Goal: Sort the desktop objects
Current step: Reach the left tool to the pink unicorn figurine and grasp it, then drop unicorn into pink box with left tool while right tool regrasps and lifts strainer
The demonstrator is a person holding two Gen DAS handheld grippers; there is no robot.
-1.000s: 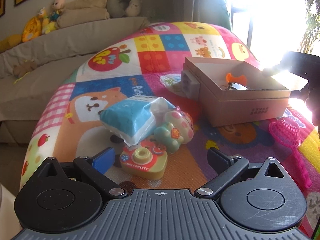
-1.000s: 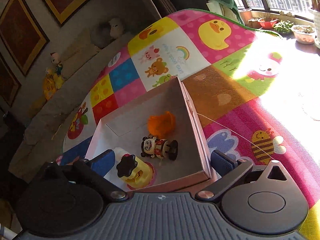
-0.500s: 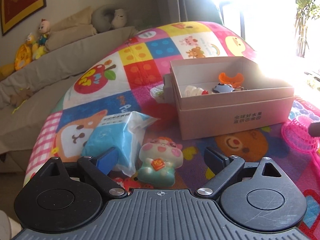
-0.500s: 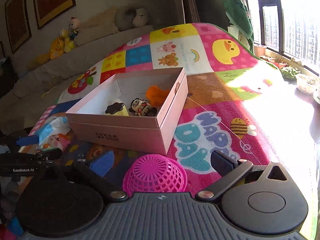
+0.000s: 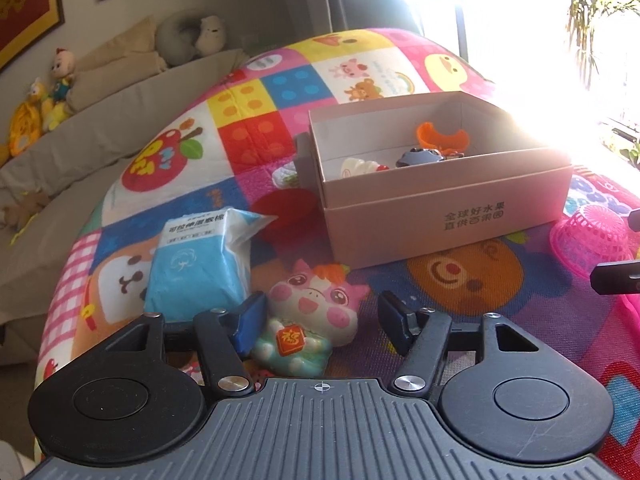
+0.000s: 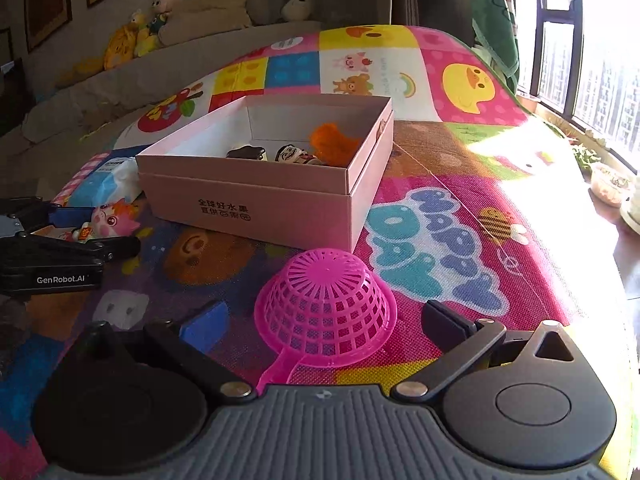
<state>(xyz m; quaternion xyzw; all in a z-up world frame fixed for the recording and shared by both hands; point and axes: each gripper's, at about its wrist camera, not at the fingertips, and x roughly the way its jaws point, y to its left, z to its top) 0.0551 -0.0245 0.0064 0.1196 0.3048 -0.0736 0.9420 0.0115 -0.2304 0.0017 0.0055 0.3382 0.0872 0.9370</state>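
my left gripper (image 5: 320, 322) has just been closing around the pig toy (image 5: 310, 320); only its left pad touches yet. my right gripper (image 6: 324, 330), wide open, now straddles the pink strainer (image 6: 326, 306). both look box-bound (image 5: 440, 216).

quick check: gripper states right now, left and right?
Left gripper: open, jaws just been closing around the pink animal figurine, not gripped yet.
Right gripper: open, pink strainer between its jaws, not gripped.
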